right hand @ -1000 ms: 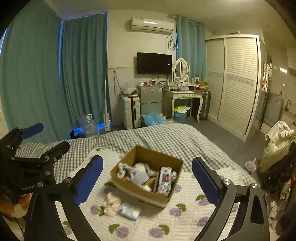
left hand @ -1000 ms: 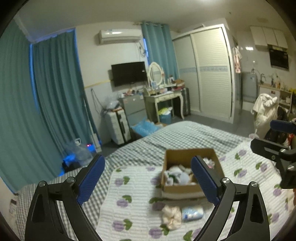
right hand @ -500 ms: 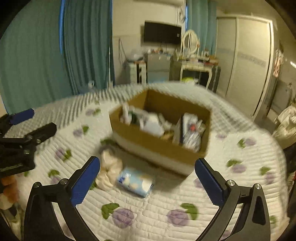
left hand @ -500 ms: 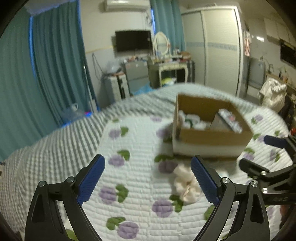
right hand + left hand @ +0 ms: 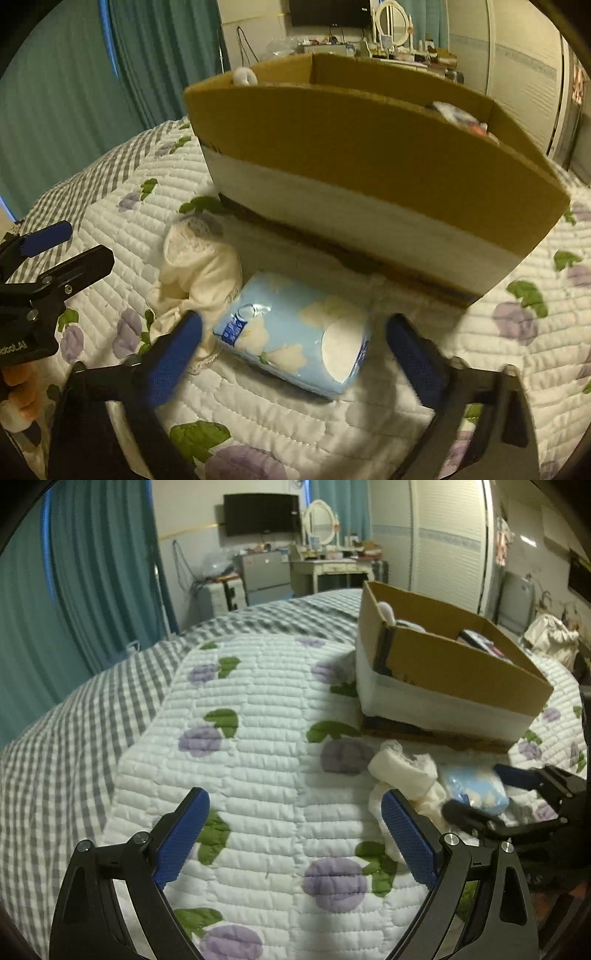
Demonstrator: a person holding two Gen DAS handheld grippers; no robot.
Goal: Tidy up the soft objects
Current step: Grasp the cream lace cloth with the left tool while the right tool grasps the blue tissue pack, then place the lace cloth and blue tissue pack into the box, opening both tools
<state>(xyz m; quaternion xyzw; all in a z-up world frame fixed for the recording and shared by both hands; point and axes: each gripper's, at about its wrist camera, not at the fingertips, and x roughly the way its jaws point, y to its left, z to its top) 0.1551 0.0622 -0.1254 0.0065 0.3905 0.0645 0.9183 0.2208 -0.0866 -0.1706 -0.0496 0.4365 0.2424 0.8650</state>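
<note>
Tissue pack (image 5: 295,332), lying on the quilted bed (image 5: 369,424) beside the cardboard box (image 5: 369,155), is framed by the right gripper (image 5: 293,336), whose spread fingers are best closed evenly across its middle.

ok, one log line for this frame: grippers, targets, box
right gripper: open, straddling blue tissue pack | left gripper: open, empty, over quilt | cream cloth: beside pack | cardboard box: behind both
</note>
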